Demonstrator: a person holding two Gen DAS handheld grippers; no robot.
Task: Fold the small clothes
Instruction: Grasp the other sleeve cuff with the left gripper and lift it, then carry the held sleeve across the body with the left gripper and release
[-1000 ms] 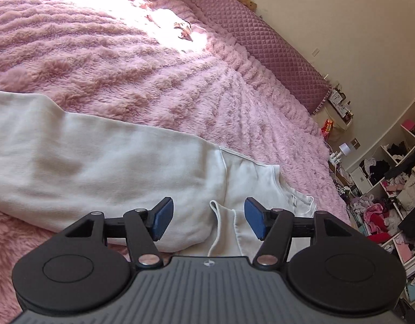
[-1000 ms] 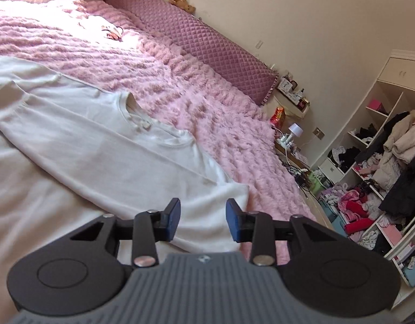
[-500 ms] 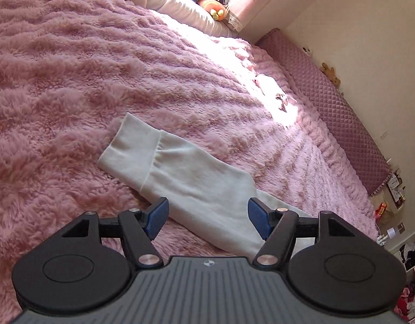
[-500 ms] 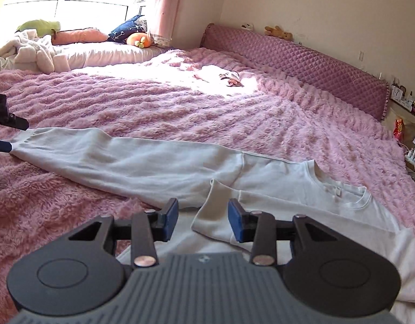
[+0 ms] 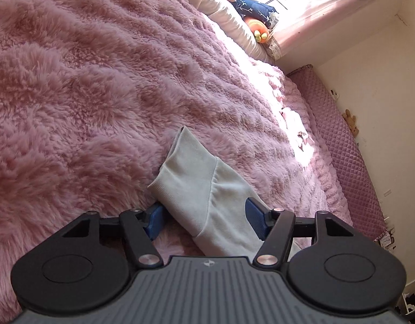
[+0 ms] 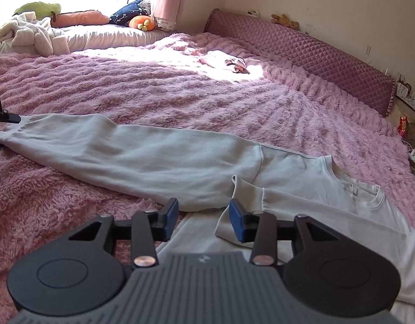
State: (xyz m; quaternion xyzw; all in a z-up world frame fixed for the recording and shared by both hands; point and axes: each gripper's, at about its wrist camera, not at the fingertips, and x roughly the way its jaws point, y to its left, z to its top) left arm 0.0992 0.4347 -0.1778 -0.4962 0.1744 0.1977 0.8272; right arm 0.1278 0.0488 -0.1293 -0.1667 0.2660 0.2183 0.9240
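The pale grey long-sleeved cotton sweatshirt (image 6: 302,178) lies flat on the fluffy pink plush bedspread (image 6: 180,91), and one long sleeve (image 6: 131,156) is stretched straight out from the shoulder. In the right wrist view that sleeve runs from the lower right of the frame up to the middle left edge, so its long axis lies almost across the picture.

The ribbed cuff (image 5: 180,167) at the sleeve's end is what the coming move turns on. In the left wrist view it sits in the lower centre, pointing up and to the left, and the left gripper (image 5: 204,220) straddles the sleeve just behind it. Its jaws have just been closing, with the cloth between the blue pads (image 5: 257,221); they are spread and do not yet look pressed on the fabric (the left pad is partly hidden under the cuff's edge).

The right gripper (image 6: 203,218) hovers near the armpit and the folded body edge, in the lower centre of its own view, with jaws apart and nothing pinched. The left hand is plainly the nearer one to the cuff, well apart from the right. My judgement: the sleeve is about to be taken at the cuff and carried back along its own length towards the body.
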